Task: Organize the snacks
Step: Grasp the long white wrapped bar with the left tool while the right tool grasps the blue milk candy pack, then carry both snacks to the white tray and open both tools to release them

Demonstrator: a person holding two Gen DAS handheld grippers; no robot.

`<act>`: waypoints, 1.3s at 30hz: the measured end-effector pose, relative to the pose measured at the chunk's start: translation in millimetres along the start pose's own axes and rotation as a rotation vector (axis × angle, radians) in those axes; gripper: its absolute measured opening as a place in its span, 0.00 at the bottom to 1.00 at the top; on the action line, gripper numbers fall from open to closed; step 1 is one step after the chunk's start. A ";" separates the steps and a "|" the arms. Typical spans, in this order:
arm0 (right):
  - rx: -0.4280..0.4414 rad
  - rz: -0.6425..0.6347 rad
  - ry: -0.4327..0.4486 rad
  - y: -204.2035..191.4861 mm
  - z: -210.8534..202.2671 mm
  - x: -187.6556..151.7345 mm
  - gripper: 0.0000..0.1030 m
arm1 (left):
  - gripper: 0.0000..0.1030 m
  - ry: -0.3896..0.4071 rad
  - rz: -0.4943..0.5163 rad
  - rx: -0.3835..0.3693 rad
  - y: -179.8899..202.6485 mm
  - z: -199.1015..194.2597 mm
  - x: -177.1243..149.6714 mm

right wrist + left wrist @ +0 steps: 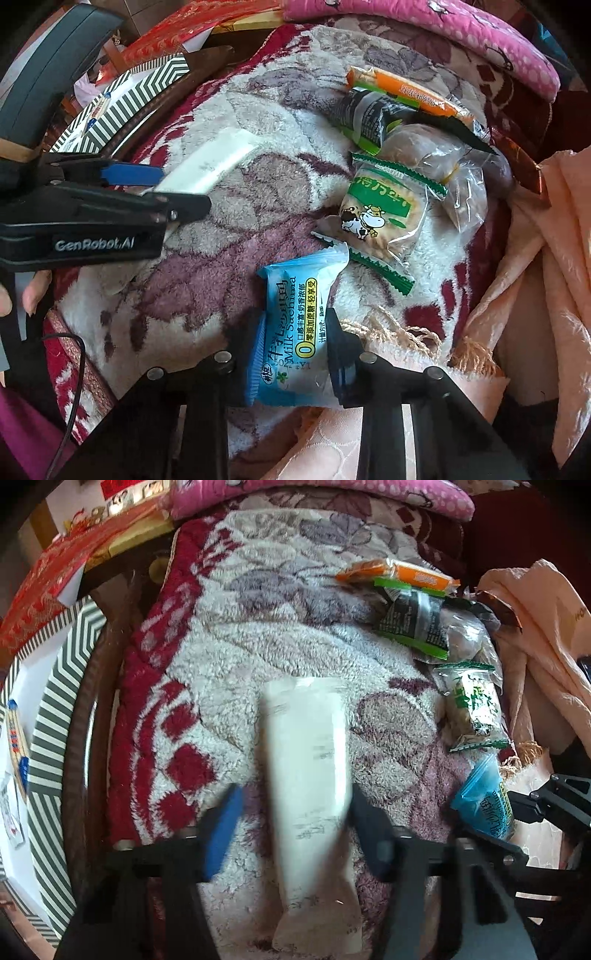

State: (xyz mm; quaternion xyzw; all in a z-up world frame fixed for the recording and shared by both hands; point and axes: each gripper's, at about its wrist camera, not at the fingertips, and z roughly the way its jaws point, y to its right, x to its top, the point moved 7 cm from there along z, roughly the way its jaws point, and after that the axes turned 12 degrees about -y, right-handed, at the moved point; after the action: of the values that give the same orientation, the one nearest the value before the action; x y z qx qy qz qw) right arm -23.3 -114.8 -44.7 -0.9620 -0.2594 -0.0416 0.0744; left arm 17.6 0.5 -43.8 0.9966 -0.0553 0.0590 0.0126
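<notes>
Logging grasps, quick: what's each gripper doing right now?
Left gripper: around the white packet; firm grip cannot be told.
Right gripper: closed on the blue Milk Sachima packet.
</notes>
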 end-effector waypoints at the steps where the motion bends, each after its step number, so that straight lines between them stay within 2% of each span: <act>1: 0.000 -0.001 0.001 -0.4 -1.1 -1.2 0.31 | 0.36 0.006 -0.004 0.012 -2.2 -2.4 -0.1; 8: 0.022 0.005 0.041 -5.3 -13.8 5.1 0.31 | 0.31 0.009 -0.014 -0.027 -15.0 -14.3 -10.1; 17: 0.070 0.020 0.078 -25.5 -22.2 20.8 0.31 | 0.31 0.070 -0.031 0.022 -31.0 -41.0 -16.4; 27: 0.115 -0.006 0.128 -55.6 -43.3 48.2 0.31 | 0.31 0.133 -0.097 0.067 -67.1 -71.9 -24.4; 35: 0.152 -0.078 0.141 -95.7 -51.4 79.9 0.31 | 0.31 0.164 -0.199 0.080 -116.9 -92.8 -35.4; 39: 0.177 -0.128 0.140 -124.5 -52.9 97.6 0.31 | 0.31 0.170 -0.278 0.093 -158.0 -101.0 -45.8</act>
State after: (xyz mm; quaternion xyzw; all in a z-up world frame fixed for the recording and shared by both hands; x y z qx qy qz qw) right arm -4.3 30.9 34.1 -0.9278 -0.3173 -0.0902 0.1743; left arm -21.7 165.7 48.1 0.9856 0.0872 0.1433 -0.0209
